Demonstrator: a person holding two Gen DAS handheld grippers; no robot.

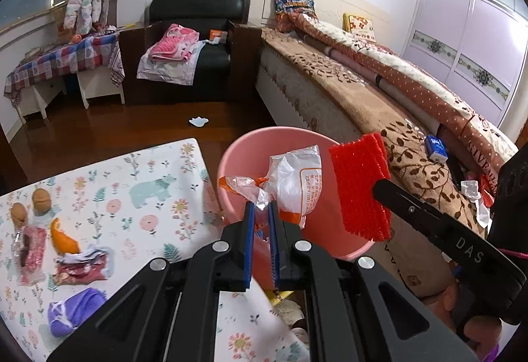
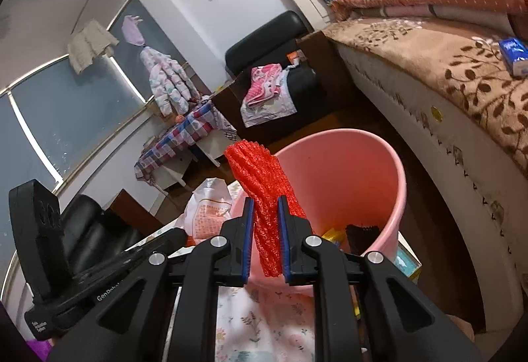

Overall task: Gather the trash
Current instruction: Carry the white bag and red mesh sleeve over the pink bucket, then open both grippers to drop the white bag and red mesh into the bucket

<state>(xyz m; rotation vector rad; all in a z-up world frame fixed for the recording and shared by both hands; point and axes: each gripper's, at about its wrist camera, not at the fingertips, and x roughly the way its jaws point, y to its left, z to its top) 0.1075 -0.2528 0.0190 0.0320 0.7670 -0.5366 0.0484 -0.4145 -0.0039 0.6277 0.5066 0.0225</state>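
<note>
A pink bin (image 1: pixel 237 160) stands beside the floral-cloth table (image 1: pixel 138 170). My left gripper (image 1: pixel 261 206) is shut on a crumpled white and orange plastic wrapper (image 1: pixel 293 177) and holds it over the bin's near rim. My right gripper (image 2: pixel 266 201) is shut on a red foam net (image 2: pixel 260 177) and holds it over the bin (image 2: pixel 389 183); the net also shows in the left wrist view (image 1: pixel 361 187). The wrapper shows in the right wrist view (image 2: pixel 208 210), left of the net. Some trash lies at the bin's bottom (image 2: pixel 359 235).
On the table lie two walnuts (image 1: pixel 41 199), an orange peel (image 1: pixel 62 239), a pink packet (image 1: pixel 31 253), a red crumpled wrapper (image 1: pixel 82 268) and a purple cloth (image 1: pixel 72 310). A bed (image 1: pixel 379 91) runs along the right. A white scrap (image 1: pixel 198 121) lies on the floor.
</note>
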